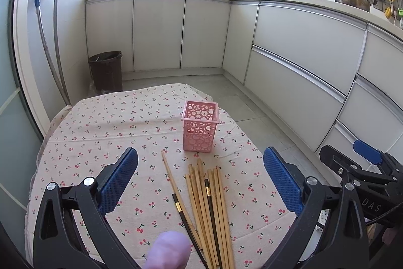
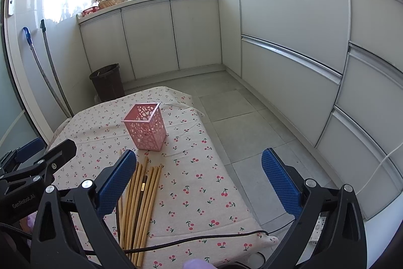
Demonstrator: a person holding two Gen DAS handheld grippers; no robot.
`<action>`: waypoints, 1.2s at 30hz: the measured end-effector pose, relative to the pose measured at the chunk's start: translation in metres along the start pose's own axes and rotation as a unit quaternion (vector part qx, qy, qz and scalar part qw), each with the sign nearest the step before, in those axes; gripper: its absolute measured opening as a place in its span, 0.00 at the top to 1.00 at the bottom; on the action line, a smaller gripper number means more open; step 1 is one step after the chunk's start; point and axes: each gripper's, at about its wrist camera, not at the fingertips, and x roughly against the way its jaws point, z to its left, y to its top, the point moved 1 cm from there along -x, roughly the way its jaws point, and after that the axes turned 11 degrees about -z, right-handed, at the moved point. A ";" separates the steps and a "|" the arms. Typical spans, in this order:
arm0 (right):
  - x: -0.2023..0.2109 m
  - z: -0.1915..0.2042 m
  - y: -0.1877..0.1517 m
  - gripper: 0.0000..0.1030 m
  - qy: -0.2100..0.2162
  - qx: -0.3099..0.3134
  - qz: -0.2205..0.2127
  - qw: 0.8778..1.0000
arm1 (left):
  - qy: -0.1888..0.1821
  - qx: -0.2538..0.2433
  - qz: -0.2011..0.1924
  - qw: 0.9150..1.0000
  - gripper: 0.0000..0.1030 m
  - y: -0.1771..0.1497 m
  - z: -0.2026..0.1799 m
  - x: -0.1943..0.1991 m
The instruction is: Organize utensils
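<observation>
A pink perforated holder (image 1: pixel 199 127) stands upright and empty on the cherry-print tablecloth (image 1: pixel 100 122). Just in front of it lies a loose bundle of wooden chopsticks (image 1: pixel 214 198) with two black ones among them. My left gripper (image 1: pixel 200 178) is open above the bundle, its blue pads on either side. In the right wrist view the holder (image 2: pixel 145 127) and the chopsticks (image 2: pixel 141 203) sit to the left. My right gripper (image 2: pixel 196 180) is open and empty over the table's right edge. Each gripper shows in the other's view.
The small table stands in a kitchen corner with white cabinets (image 1: pixel 297 47) at the back and right. A dark bin (image 1: pixel 106 71) stands on the floor behind the table. A black cable (image 2: pixel 201 237) crosses the table's near edge. Grey floor tiles (image 2: pixel 239 117) lie to the right.
</observation>
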 end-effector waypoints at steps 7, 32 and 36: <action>0.000 -0.002 0.000 0.05 0.000 -0.002 0.002 1.000 | -0.002 0.000 0.001 1.000 0.07 0.000 0.000 -0.001; -0.003 -0.004 -0.001 0.05 -0.002 -0.008 0.012 1.000 | 0.000 0.000 0.004 1.000 0.07 -0.002 -0.001 -0.003; -0.002 -0.004 -0.001 0.05 -0.002 -0.008 0.012 1.000 | -0.001 0.001 0.005 1.000 0.07 -0.003 -0.001 -0.004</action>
